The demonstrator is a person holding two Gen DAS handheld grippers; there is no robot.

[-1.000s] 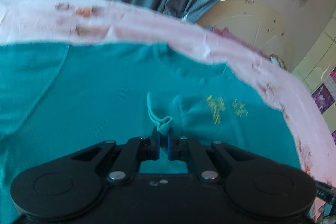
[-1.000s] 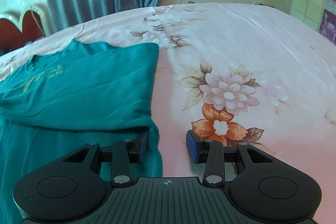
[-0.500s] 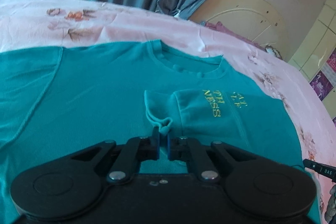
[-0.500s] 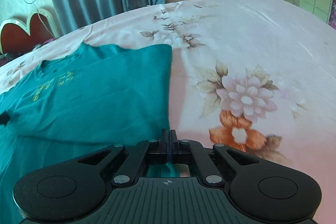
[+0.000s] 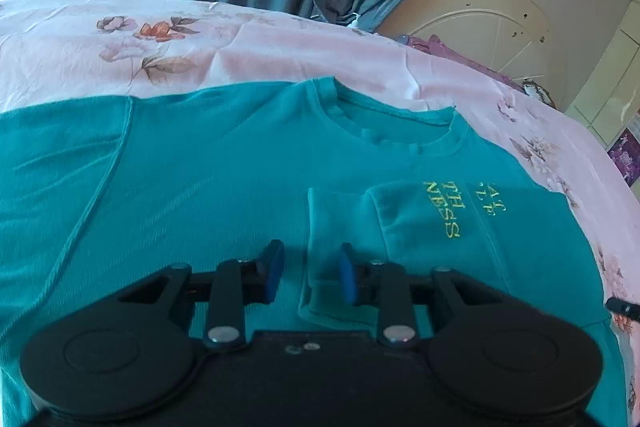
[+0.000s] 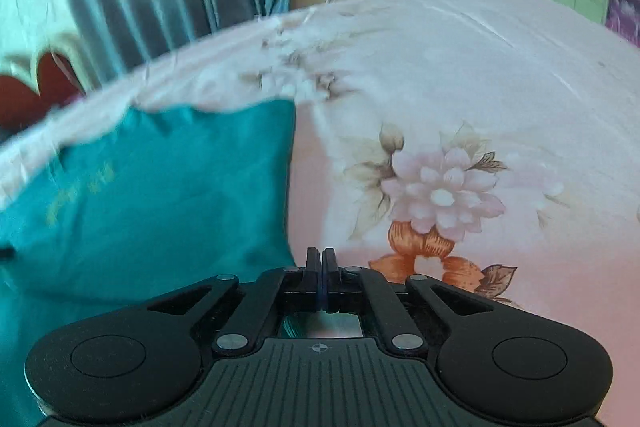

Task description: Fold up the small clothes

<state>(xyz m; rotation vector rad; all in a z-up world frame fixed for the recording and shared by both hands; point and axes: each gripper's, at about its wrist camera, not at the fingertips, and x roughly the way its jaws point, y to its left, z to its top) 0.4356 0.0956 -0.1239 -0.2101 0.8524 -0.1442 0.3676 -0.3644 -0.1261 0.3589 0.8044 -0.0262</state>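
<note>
A teal cotton T-shirt with yellow lettering [image 5: 224,179] lies flat on the bed's pink floral sheet [image 5: 240,47], its right sleeve [image 5: 400,227] folded in over the chest. The left claw [image 5: 308,277] has just been opening, blue pads spread, the sleeve's edge lying loose between them. The right claw [image 6: 321,281] is pressed together at the shirt's right edge; whether it pinches fabric I cannot tell.

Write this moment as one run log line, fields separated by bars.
stage: side fold laid | left gripper: just opened, sleeve released on teal shirt | right gripper: shut, grip content unclear | surface: floral bedsheet
</note>
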